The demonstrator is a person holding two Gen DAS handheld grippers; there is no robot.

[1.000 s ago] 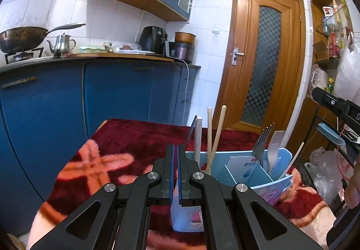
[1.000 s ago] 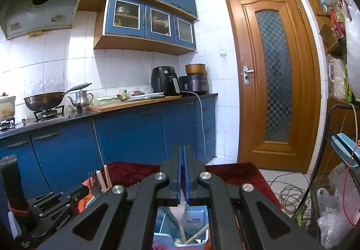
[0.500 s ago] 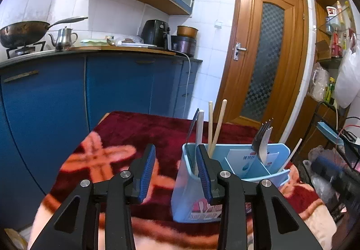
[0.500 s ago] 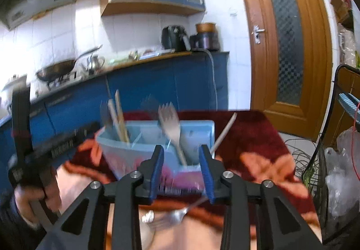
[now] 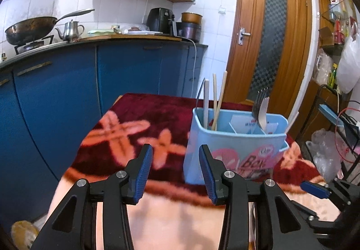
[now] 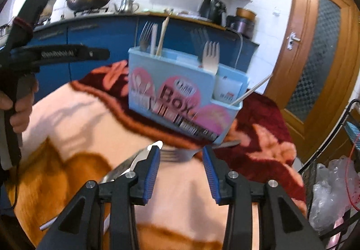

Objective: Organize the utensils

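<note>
On patterned blanket (image 6: 74, 115), pale-blue caddy (image 6: 180, 83) holding forks, both hand-held grippers (image 5: 175, 170) (image 6: 181, 166) wide, empty

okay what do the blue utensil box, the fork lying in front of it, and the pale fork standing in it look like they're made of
Blue utensil box: looks like thin moulded plastic, smooth and slightly glossy, with a printed pink label.
Fork lying on the cloth: probably stainless steel, grey with bright reflections.
Pale fork standing in the box: matte cream, no shine, so likely wood or plastic; blur leaves it open.

The light-blue plastic utensil box (image 6: 180, 94) is motion-blurred; right tongs (image 6: 181, 166) partly hide a steel fork (image 6: 180, 155).
</note>
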